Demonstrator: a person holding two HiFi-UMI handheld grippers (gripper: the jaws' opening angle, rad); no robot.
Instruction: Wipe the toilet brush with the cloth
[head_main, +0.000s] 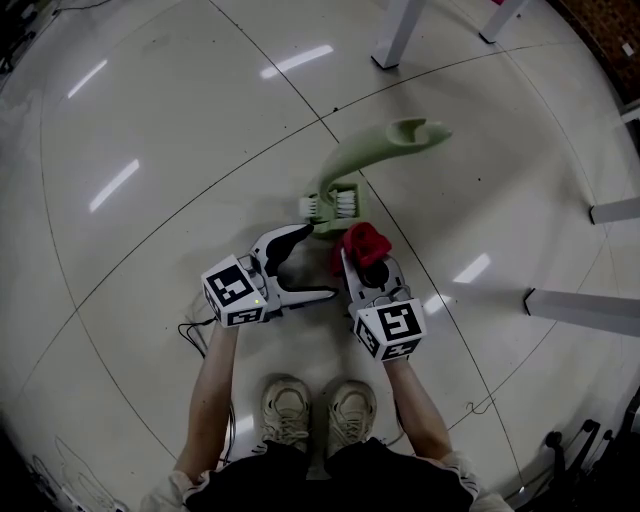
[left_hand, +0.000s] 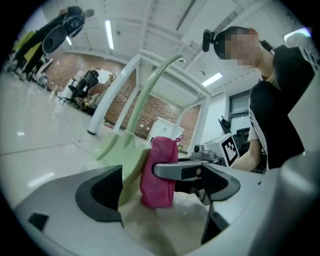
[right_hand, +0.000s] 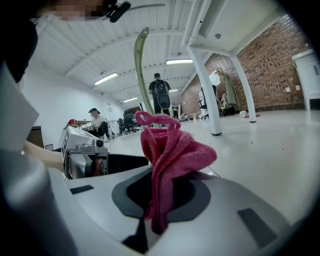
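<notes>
Right fingers (right_hand: 196, 194) pinch the cloth (right_hand: 172, 150) beside the toilet brush (head_main: 370, 155); left fingers (left_hand: 97, 192) spread.

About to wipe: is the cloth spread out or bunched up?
Bunched up: the cloth stands in crumpled folds, pinched in the shut right gripper.

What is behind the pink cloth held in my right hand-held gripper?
Behind the pink cloth, the green handle of the toilet brush rises up. The cloth covers its lower end in the right gripper view; the head view shows white bristles just beyond the cloth.
</notes>
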